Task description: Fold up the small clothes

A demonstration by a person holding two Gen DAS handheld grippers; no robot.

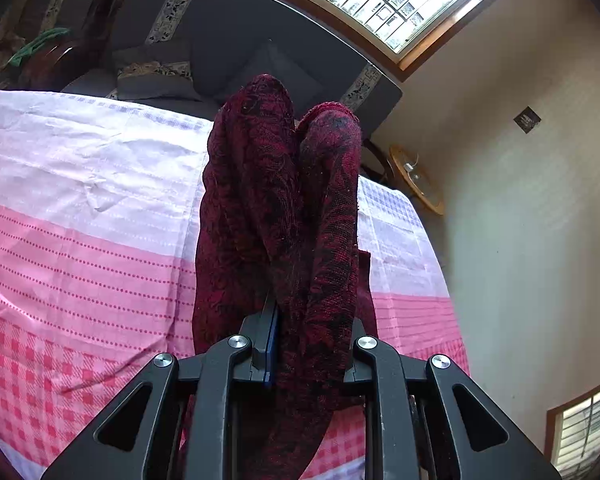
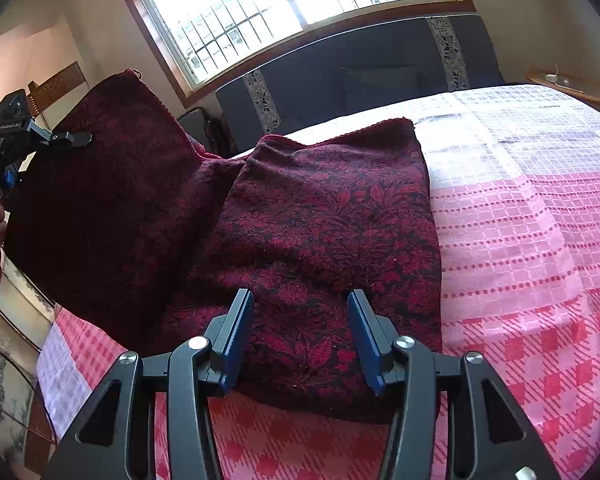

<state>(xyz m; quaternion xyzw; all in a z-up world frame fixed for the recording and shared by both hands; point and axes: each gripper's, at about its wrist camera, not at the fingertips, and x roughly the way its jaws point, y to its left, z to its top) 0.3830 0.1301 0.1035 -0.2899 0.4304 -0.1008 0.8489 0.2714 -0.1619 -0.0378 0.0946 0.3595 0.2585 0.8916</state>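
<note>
Pink checked bedspread (image 2: pixel 540 240) under window (image 2: pixel 260 12)

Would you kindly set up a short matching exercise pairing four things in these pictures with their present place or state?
Things:
1. left hand-held gripper
2. right hand-held gripper
3. dark red patterned cloth
4. pink checked bedsheet

States:
A. spread flat, covering the bed
B. fingers apart, the cloth's near edge between them
C. one part lifted, the rest lying on the bed
D. clamped on a raised part of the cloth

Pairs: 1-D, 2-B, 3-C, 4-A
</note>
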